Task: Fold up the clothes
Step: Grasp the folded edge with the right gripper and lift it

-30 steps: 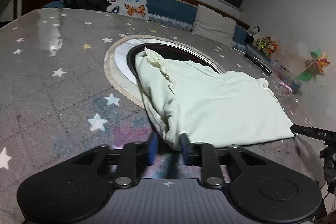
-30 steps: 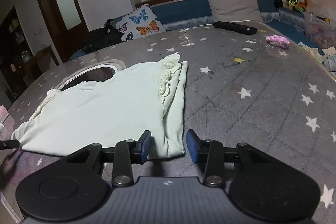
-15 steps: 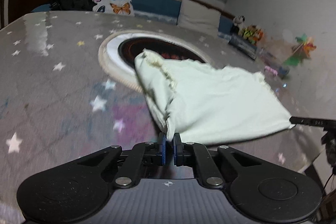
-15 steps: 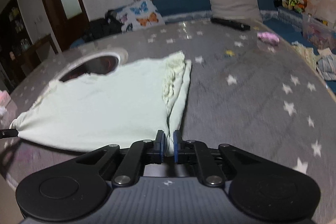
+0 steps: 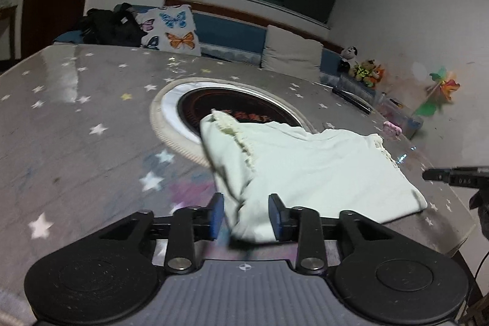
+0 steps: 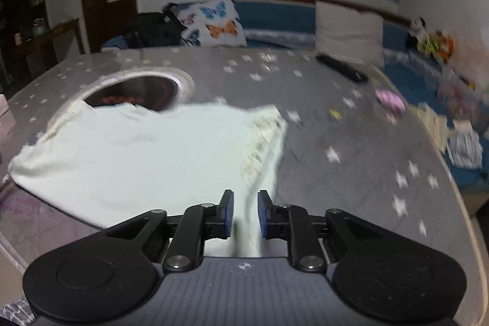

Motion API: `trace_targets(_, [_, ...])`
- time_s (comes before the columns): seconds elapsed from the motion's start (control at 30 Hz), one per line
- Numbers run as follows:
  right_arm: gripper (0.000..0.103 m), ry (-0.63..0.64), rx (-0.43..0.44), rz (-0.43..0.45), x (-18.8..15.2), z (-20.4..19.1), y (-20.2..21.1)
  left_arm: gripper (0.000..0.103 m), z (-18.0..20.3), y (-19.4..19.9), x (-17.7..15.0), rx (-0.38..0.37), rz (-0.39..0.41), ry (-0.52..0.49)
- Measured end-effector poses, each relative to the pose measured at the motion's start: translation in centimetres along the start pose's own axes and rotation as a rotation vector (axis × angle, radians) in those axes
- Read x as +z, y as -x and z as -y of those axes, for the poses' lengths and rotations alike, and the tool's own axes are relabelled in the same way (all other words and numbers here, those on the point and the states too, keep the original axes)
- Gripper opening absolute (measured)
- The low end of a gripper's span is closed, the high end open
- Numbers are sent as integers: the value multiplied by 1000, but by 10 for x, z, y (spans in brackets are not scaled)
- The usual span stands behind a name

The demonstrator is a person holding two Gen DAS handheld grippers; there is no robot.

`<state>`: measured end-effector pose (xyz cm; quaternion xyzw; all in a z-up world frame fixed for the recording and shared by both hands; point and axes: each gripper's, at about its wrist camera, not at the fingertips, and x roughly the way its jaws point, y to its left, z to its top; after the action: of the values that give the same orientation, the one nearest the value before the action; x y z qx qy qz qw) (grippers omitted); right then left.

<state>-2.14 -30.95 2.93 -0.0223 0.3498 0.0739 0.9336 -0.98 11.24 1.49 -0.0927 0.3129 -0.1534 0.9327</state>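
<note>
A pale green garment with frilled sleeves (image 5: 305, 167) lies folded on the grey star-patterned table (image 5: 76, 127); it also shows in the right wrist view (image 6: 137, 155). My left gripper (image 5: 246, 214) is open, with the garment's near left corner between its fingers. My right gripper (image 6: 245, 214) is open, with the garment's near right corner between its fingers. The far edge of the garment overlaps a round inset (image 5: 189, 103) in the table. The right wrist view is blurred by motion.
A black remote (image 6: 340, 67) and a small pink object (image 6: 389, 101) lie on the far right of the table. A butterfly cushion (image 5: 172, 31), a beige pillow (image 5: 290, 57) and a black bag (image 5: 110, 25) sit on the bench behind. The table's right edge (image 5: 455, 222) is near.
Both grippers were shut on the garment's near corners half a second ago and have now opened. The garment has shifted toward the far side of the table and both cameras have risen.
</note>
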Motion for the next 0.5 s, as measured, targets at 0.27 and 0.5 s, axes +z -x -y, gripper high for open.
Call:
trace_targets(0.27, [21,113,195,17,40,-63,-32,35,-9,-30,-10,26,-84,63])
trace_targets(0.5, [21,219,370,-2,76,-141,-82,48,-13,-20,-16,20,-78,126])
